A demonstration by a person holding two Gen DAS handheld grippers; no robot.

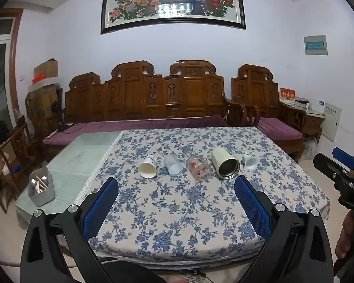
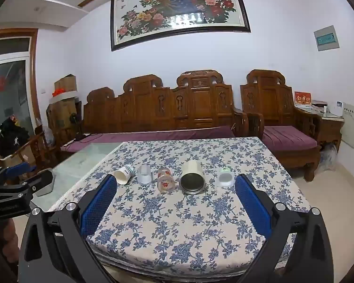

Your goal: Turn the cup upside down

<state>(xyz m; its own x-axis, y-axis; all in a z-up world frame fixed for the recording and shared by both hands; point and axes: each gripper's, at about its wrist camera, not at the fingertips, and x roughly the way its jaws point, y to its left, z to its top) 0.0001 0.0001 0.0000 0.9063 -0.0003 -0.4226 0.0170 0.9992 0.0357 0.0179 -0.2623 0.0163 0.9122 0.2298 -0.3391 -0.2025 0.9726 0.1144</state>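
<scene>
Both tongs, left gripper (image 1: 175, 187) and right gripper (image 2: 175, 185), gape, holding nothing. At my twelve o'clock five cups lie sideways on the tablecloth (image 1: 177, 224); I'd pinch the light, crushable paper cup (image 1: 148, 167) mid-wall, gently.

My left gripper (image 1: 175, 188) has black plastic arms with teardrop cut-outs, silver round-headed screws at the joints and blue mesh-textured pads (image 1: 100, 206) on the fingers. The right gripper (image 2: 175, 188) is built the same, its pads (image 2: 253, 206) equally blue. At 3 o'clock in the left view, its black body carries embossed letters, with my bare hand (image 1: 348, 238) below.
</scene>
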